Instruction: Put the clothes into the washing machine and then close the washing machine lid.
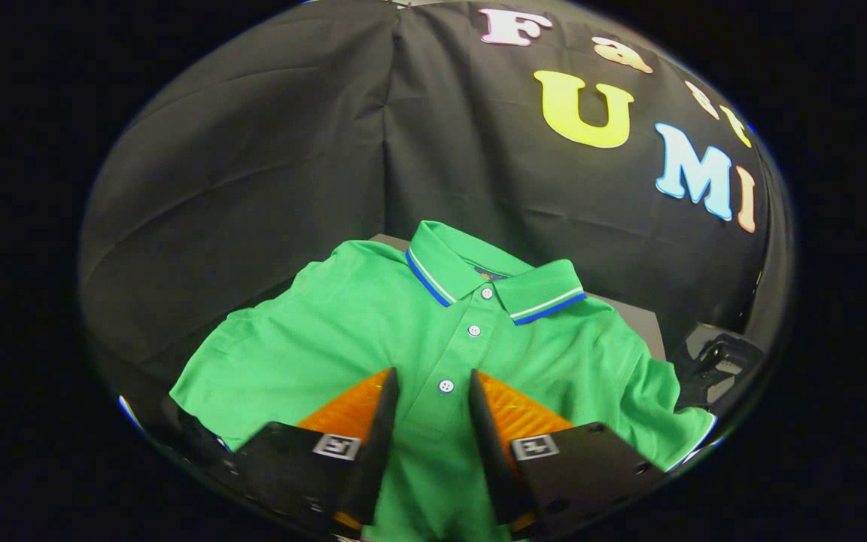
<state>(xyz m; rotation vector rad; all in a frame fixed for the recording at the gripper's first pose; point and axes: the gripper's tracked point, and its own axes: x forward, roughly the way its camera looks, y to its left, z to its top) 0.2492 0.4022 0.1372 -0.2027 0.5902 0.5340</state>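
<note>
Now | tongs (433,391) parted, astride placket of green polo shirt (373,331), gripping nothing | shirt lies flat on grey surface (640,320) | risk: pinching one thin layer, so fabric slips or drags when lifted

Green polo shirt (373,324) spread flat, buttoned, collar far from tongs (433,384).

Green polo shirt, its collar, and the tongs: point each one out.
Green polo shirt (313,331): gripper view, on the chest panel beside the placket.
Collar (448,263): gripper view, on the striped fold nearest the buttons.
Tongs (433,391): gripper view, midway between the tips, open over the lowest button.
</note>
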